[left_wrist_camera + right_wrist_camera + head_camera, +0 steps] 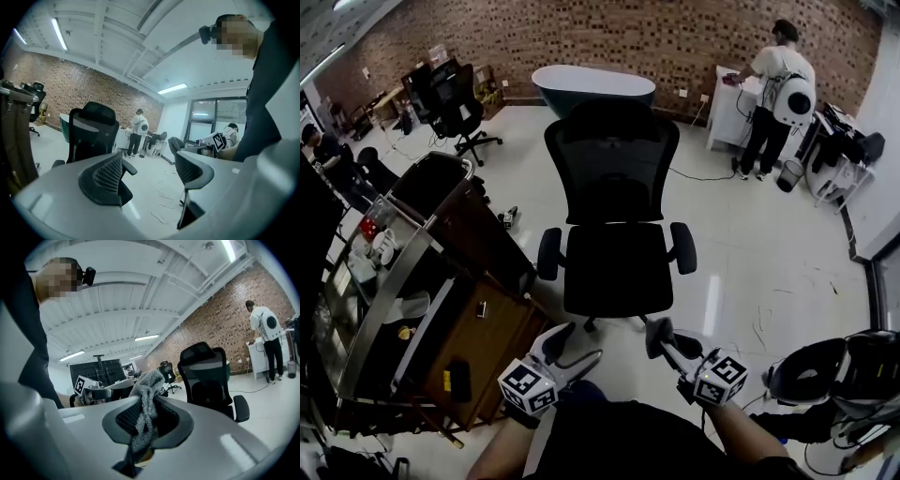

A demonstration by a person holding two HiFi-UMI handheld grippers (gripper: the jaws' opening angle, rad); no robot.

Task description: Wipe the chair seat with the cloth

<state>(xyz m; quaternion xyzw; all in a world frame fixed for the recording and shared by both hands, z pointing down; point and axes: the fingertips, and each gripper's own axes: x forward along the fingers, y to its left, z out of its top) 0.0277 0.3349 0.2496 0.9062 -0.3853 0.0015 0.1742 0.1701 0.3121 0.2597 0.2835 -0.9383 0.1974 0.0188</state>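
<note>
The right hand-held gripper is clamping a grey fuzzy cloth between its jaws. The left hand-held gripper is gaping apart, empty. The black office chair seat is sitting just ahead of both.

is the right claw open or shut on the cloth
Shut. In the right gripper view the right claw has its jaws closed on the grey cloth, which bunches up above them.

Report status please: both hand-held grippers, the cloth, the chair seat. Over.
Left hand-held gripper open, empty. Right hand-held gripper shut on cloth. Chair seat ahead, not yet touched. Nothing in the way.
</note>
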